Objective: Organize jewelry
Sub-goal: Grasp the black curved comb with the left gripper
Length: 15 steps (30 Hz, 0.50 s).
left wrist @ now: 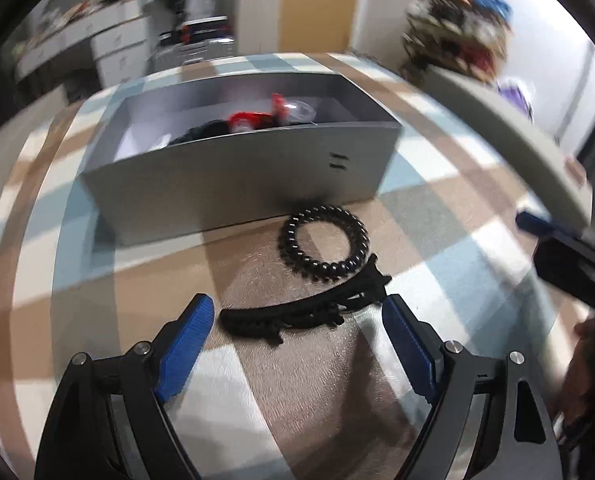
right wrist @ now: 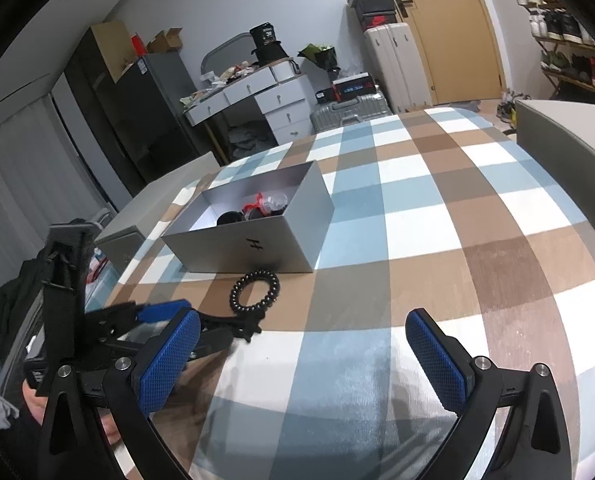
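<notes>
Left claw (left wrist: 297, 312) wide open, empty, straddling black hair clip (left wrist: 297, 314) | right claw (right wrist: 303, 330) wide open, empty | box (right wrist: 257, 240) beyond coil tie (right wrist: 254, 292)

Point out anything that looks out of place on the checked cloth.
Two black pieces lie loose on the cloth in front of the grey box, not in it: a coiled ring and a long hair clip, touching each other. The box already holds red and black items. Nothing looks spilled or damaged.
</notes>
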Motion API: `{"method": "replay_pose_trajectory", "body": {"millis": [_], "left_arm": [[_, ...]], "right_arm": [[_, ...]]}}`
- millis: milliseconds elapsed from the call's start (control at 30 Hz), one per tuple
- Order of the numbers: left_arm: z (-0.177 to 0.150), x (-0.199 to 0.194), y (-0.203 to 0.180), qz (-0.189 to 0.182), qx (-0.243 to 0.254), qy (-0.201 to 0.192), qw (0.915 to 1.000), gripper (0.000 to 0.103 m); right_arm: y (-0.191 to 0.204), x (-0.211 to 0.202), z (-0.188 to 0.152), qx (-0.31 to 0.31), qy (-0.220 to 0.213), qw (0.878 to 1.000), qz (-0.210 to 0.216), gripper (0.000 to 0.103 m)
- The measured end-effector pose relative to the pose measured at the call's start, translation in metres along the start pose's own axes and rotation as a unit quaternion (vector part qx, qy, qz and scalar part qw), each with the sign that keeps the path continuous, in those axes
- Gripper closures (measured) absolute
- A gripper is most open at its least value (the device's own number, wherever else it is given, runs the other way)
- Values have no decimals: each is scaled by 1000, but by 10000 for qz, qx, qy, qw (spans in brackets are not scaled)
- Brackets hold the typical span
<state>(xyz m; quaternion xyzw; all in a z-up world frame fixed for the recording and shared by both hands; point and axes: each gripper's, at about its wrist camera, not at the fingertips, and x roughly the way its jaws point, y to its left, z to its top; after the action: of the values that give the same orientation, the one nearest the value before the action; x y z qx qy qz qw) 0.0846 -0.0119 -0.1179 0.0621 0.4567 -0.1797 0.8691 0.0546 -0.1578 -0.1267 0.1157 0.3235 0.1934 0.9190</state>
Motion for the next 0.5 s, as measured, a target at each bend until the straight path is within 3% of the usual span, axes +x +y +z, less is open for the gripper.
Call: {"method": "replay_pose_trajectory", "body": {"millis": [200, 400, 433, 500], "left_arm": [[0, 1, -8, 41, 710, 252, 9971, 22], [-4, -6, -17, -286, 1094, 330, 9930, 69], [-5, -9, -19, -226, 1164, 301, 9925, 75], [-6, -10, -22, -219, 1200, 321, 9920, 75]], "right_arm": [[-1, 2, 0, 28, -1, 10000, 24, 0], [-3, 7, -1, 113, 97, 9999, 63, 0], [-2, 7, -2, 124, 93, 9998, 99, 0], [-2, 6, -2, 111, 85, 9998, 107, 0]]}}
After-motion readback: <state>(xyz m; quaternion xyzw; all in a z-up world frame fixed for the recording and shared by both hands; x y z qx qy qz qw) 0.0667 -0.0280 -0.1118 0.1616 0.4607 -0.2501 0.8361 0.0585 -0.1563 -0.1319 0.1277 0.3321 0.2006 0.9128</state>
